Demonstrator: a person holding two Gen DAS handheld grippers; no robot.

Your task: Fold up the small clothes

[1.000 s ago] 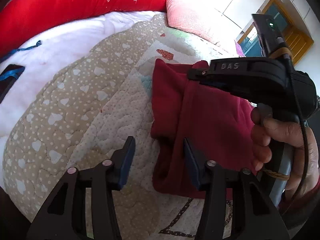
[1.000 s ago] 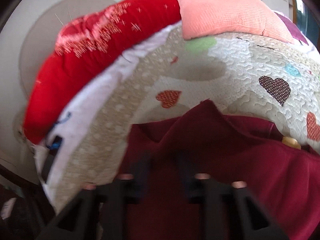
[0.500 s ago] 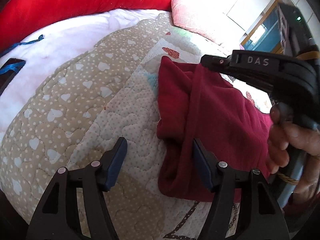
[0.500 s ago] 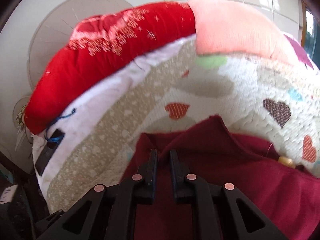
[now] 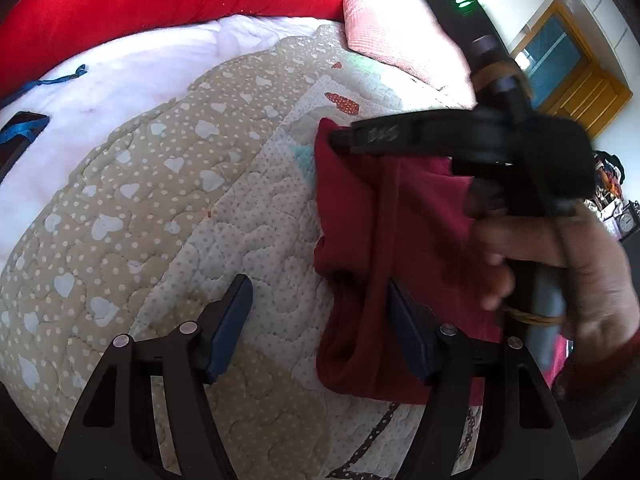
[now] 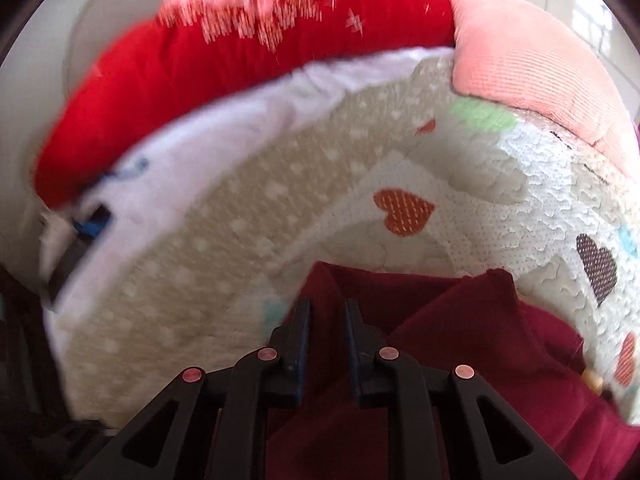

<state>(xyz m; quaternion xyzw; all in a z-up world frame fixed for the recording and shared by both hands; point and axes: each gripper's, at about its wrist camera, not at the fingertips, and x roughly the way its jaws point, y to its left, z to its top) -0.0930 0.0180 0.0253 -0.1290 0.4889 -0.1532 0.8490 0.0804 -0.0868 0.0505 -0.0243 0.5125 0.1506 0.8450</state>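
Spread across the quilted bed (image 5: 168, 208): maroon garment (image 5: 404, 216), partly folded. Right gripper (image 6: 327, 312), shut tight 0.5 s ago, now slightly parted around a fold, likely releasing. Left gripper (image 5: 320, 320) wide open, straddling the garment's edge.

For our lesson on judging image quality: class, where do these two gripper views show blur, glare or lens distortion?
Left wrist view: the right gripper and hand are motion-blurred, the window area top right is blown out, the quilt is sharp. Right wrist view: the red pillow and quilt's left side are smeared; the fisheye bends the bed into an arc in both.
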